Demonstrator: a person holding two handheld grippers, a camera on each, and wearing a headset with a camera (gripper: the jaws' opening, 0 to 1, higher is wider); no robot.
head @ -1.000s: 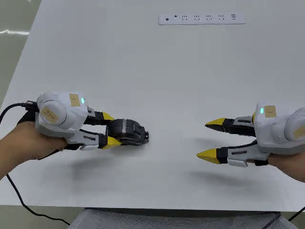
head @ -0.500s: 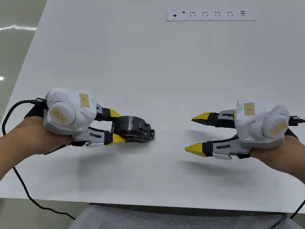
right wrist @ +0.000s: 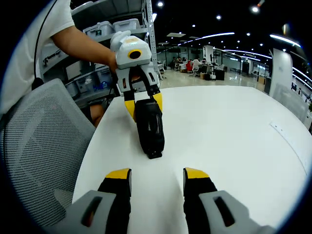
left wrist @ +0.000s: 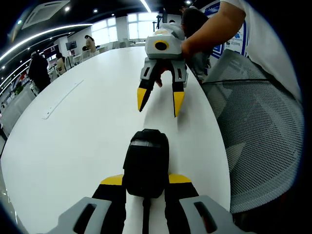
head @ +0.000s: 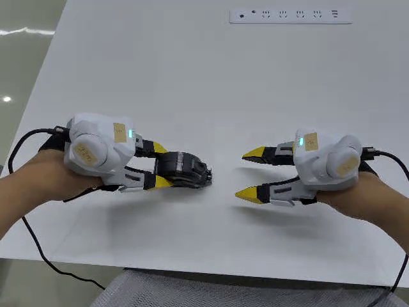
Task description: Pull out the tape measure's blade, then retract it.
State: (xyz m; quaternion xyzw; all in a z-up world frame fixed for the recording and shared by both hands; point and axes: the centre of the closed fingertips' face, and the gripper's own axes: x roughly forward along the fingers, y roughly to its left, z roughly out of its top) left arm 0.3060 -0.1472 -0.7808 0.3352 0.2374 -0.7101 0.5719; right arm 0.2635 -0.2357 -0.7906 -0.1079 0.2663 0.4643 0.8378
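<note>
Yellow-tipped and spread wide, the jaws of the right gripper (right wrist: 157, 173) held nothing and pointed straight along the white table (head: 192, 83) at the tape measure (right wrist: 150, 127). A bare strip of tabletop lay between those tips and the case's nose, so they were near it but not touching. The black case rested on the table with its long axis running left to right across the person, in line with both tools. Its nose faced the right gripper and carried a small tab that looked like the blade's hook. No length of blade was out. Beyond the nose, the left gripper (head: 161, 165) was clamped on the rear half of the case, one jaw on either side, pinning it. The pull therefore seemed to fall to the right gripper: travel leftward along that axis, close on the tab, then draw back. Farthest off, a power strip (head: 291, 15) lay by the table's back edge, well apart.
</note>
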